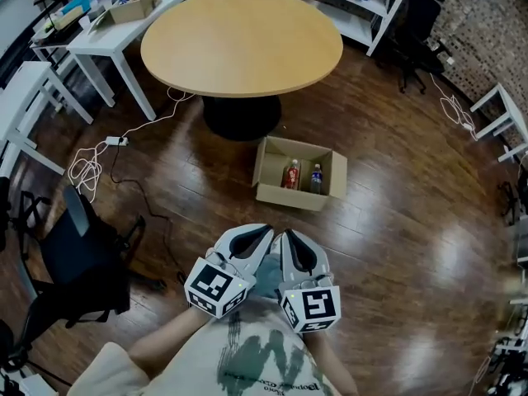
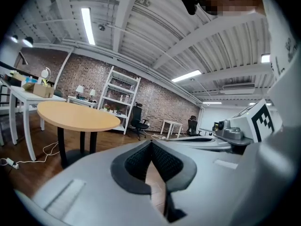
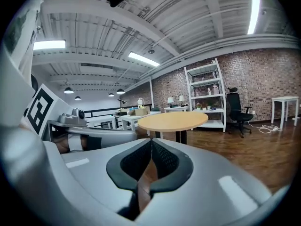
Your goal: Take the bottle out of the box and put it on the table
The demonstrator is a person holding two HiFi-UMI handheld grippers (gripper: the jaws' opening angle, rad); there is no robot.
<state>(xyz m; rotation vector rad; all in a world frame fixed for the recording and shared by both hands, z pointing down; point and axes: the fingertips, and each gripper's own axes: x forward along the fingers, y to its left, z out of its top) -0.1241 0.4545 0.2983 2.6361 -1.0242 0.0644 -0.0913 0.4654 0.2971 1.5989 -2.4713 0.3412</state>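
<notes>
**Both jaws clenched on nothing; bottles in the box on the floor**

Held low and side by side in front of the person's shirt in the head view: left gripper (image 1: 261, 233) and right gripper (image 1: 289, 239), tips close together and aimed toward the box (image 1: 289, 196). Well apart from it, with bare floor (image 1: 388, 246) between.

Left gripper view: jaws pressed together at the tips, dark pads meeting in a point, nothing between them, only floor showing through the gap below. Right gripper view: same stance, jaws clenched tip to tip and empty. Each gripper visible at the edge of the other's view, marker cube facing back.

Box: brown cardboard, flaps open, resting on the floor near the dark foot of the round table (image 1: 241, 41), on its right in the head view. Inside, upright and just beside each other: a red bottle (image 1: 291, 174) on the left and a dark bottle (image 1: 316, 178) on the right. Neither touched by a gripper.

Tabletop: tan, bare.

Around the edges: a white desk (image 1: 124, 35) with clutter at upper left, a white shelf (image 1: 355, 7) at the top, a black chair (image 1: 82, 254) at left, and a white cable (image 1: 87, 167) looped on the floor between desk and chair.
</notes>
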